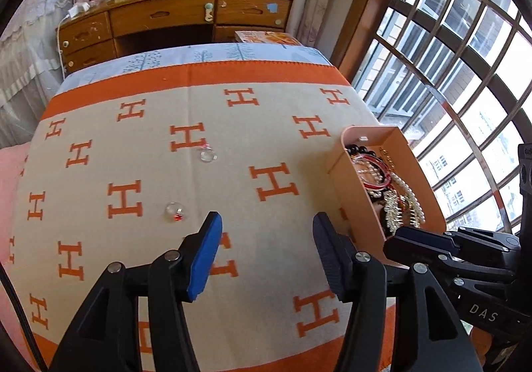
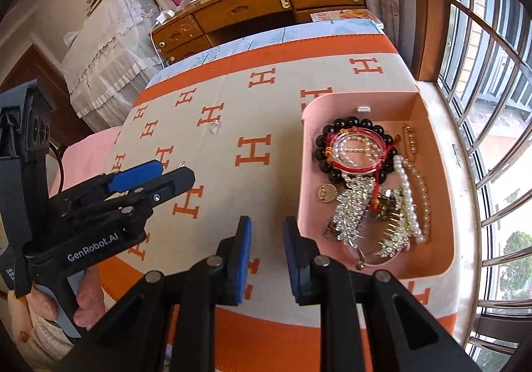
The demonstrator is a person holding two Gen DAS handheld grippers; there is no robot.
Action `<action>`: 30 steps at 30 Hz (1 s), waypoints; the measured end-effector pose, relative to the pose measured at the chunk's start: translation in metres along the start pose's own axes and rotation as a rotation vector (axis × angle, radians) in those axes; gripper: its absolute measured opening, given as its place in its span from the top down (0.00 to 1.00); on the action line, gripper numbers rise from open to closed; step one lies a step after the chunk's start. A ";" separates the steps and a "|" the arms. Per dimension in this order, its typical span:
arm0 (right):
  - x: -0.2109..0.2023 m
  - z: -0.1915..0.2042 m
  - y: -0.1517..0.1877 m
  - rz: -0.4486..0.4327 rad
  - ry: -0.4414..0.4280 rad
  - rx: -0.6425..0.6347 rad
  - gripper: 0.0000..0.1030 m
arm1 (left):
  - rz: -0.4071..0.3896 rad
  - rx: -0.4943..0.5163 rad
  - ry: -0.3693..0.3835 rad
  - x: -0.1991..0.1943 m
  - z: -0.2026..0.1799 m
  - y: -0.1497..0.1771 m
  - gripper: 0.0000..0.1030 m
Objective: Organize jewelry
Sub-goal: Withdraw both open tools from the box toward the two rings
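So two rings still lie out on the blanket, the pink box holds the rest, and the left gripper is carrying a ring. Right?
Not quite: the left gripper carries nothing; the left wrist view shows its jaws apart and empty. Both rings, one near, one farther, lie on the blanket; pink box holds the rest.

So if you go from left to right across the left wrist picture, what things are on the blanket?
Ring with a red stone → clear ring → left tool, open with nothing in it → pink box full of jewelry → right tool at the box's near corner.
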State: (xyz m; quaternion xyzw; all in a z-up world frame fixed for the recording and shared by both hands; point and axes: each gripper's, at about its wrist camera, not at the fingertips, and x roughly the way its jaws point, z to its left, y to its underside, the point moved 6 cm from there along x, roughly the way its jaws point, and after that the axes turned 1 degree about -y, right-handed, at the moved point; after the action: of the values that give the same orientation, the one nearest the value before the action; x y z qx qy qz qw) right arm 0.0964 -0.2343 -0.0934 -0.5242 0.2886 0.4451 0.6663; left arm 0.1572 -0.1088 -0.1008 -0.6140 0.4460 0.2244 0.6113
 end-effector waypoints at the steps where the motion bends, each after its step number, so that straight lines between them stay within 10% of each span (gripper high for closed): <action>1: 0.003 0.005 -0.001 0.004 0.001 -0.010 0.80 | -0.010 -0.009 -0.018 -0.002 0.007 0.000 0.45; 30: 0.108 0.063 -0.053 0.104 0.082 -0.201 0.70 | 0.010 -0.139 -0.171 0.032 0.102 0.026 0.23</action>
State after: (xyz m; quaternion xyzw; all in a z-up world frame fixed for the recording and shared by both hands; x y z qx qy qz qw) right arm 0.1863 -0.1451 -0.1439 -0.5903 0.2963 0.4840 0.5740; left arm 0.1795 -0.0173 -0.1569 -0.6311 0.3788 0.3093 0.6021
